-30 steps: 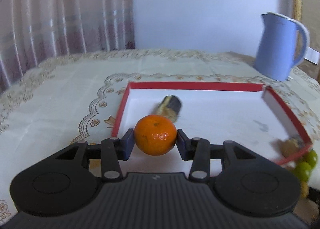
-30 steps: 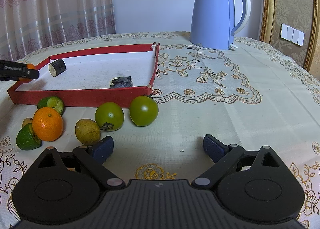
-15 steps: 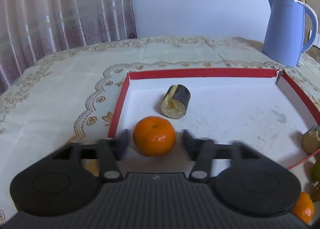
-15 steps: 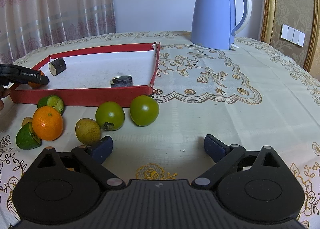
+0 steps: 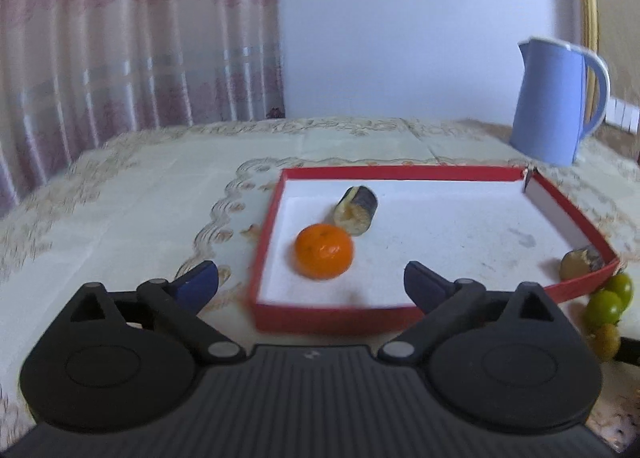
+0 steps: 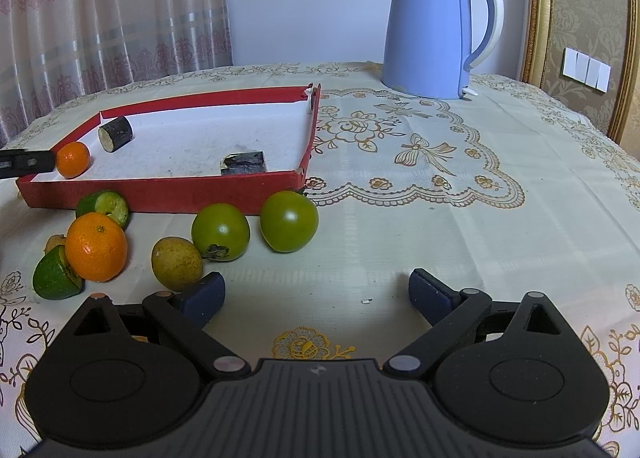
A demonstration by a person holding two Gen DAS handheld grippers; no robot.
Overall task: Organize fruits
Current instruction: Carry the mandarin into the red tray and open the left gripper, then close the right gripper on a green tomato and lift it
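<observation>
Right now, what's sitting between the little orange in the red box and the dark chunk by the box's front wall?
Nothing: only bare white floor of the red box separates the small orange from the dark chunk, seen in the right wrist view.
</observation>
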